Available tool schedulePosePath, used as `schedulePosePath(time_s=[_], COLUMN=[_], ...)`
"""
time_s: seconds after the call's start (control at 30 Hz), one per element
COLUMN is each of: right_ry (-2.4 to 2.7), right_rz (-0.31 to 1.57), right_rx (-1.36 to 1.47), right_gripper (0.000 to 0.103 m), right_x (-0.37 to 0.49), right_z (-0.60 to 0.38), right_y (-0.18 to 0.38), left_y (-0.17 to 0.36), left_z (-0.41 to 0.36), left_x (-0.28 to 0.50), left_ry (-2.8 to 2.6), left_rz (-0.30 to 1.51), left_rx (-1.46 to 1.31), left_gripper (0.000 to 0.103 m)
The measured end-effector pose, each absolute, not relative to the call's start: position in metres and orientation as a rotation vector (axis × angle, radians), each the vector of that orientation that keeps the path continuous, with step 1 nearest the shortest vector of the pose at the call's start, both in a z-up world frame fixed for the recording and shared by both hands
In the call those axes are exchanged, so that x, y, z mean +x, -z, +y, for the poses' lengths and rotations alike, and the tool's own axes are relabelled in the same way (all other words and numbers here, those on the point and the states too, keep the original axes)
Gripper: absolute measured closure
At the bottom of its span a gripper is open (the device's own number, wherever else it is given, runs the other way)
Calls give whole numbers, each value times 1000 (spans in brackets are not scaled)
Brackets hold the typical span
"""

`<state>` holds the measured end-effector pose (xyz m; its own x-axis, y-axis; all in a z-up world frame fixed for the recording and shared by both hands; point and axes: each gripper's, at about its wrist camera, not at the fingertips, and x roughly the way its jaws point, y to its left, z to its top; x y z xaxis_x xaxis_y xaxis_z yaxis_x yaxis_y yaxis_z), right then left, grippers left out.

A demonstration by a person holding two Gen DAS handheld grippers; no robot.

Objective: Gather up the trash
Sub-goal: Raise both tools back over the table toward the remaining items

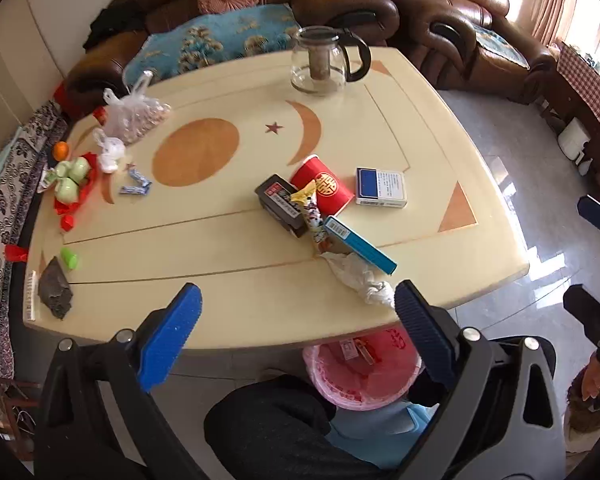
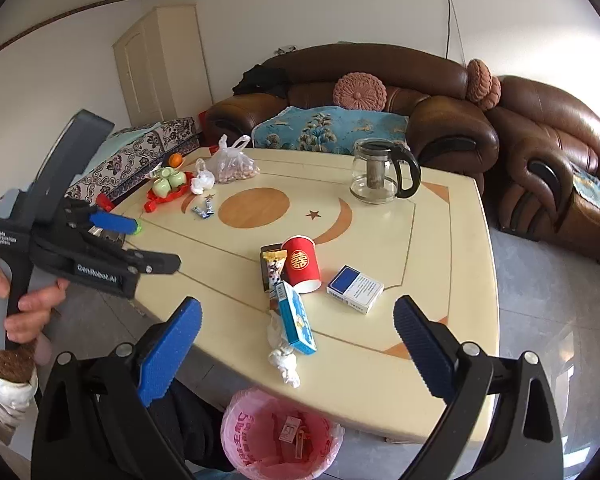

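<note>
Right wrist view: both claws, left claw (image 1: pixel 298 308) and right claw (image 2: pixel 298 320), gape wide, holding nothing, above the surface's (image 2: pixel 440 240) near edge. Crumpled tissue (image 2: pixel 284 354) lies there, touching a blue box (image 2: pixel 296 320); pink-lined bin (image 2: pixel 280 436) stands on the floor below.

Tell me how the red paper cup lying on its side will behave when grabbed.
The red paper cup probably weighs very little and looks empty. Lying on its side, it may roll if nudged. Its thin paper wall would likely crush under firm fingers.
</note>
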<state>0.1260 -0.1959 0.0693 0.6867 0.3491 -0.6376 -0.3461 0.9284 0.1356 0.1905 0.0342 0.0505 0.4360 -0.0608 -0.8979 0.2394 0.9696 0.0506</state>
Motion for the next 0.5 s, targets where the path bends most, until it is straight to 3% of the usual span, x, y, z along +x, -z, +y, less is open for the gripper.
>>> schedulePosePath(time_s=[0.5], right_ry=[-395], right_rz=[785], right_rx=[-39], right_gripper=[9], right_x=[178], right_z=[-186], right_y=[-31], left_y=[-11], left_z=[16], left_x=[249], left_ry=[201], left_rz=[1191], left_rx=[188], left_gripper=[9])
